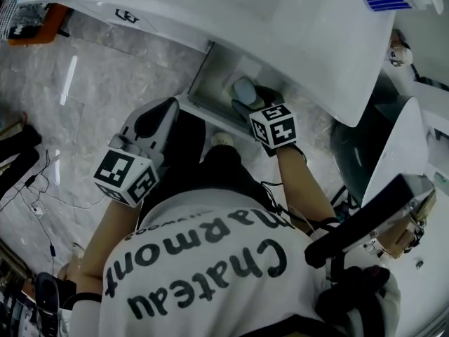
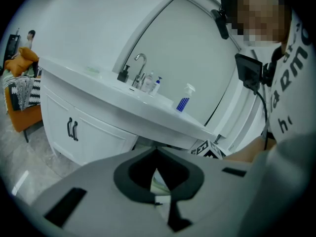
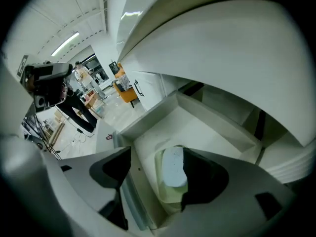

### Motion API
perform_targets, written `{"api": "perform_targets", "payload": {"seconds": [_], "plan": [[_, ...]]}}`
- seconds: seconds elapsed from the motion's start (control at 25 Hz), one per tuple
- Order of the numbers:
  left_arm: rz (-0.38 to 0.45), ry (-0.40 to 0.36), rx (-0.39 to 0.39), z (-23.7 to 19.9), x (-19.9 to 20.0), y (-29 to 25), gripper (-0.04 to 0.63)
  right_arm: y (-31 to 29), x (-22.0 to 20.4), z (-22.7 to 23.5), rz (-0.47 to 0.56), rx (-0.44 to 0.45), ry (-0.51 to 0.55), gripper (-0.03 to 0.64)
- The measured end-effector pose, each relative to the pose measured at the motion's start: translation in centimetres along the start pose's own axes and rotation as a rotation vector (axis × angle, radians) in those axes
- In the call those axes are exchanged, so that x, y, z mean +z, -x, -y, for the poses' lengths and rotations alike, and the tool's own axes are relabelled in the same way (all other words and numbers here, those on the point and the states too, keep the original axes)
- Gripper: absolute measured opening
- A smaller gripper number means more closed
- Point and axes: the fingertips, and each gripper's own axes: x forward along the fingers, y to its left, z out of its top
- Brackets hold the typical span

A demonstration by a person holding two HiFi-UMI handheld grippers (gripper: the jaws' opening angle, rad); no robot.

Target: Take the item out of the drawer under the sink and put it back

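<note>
The drawer (image 1: 198,90) under the white sink counter (image 1: 295,27) stands pulled out. In it lies the item (image 1: 245,90), a pale green tub with a light blue lid (image 3: 173,174). My right gripper (image 1: 251,106) reaches down into the drawer (image 3: 148,117). In the right gripper view it (image 3: 157,153) is open, with the tub between the jaws, close against the right one and apart from the left. My left gripper (image 1: 163,111) hangs left of the drawer front. Its jaws (image 2: 157,149) are shut with their tips touching and nothing between them.
On the counter (image 2: 113,100) stand a faucet (image 2: 140,65), small bottles and a blue-striped spray bottle (image 2: 183,100). Closed cabinet doors with dark handles (image 2: 72,129) lie left of the drawer. Cables (image 1: 35,188) trail over the marble floor. An orange chair (image 2: 22,115) stands far left.
</note>
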Motion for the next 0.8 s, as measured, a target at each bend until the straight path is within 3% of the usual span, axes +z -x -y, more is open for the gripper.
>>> {"api": "perform_targets", "payload": {"seconds": [0.32, 0.52, 0.8], "plan": [[-0.011, 0.037, 0.036, -2.1, -1.3, 1.0, -0.003, -3.9, -1.8, 1.8, -0.128, -0.081, 0.004, 0.397], [-0.015, 0.064, 0.06, -3.1, -2.2, 1.5, -0.003, -5.6, -3.6, 2.2, -0.236, -0.116, 0.087, 0.399], [-0.022, 0.073, 0.057, -3.6, -2.4, 1.4, -0.003, -5.4, -3.0, 2.9, -0.253, -0.25, 0.202, 0.399]]}}
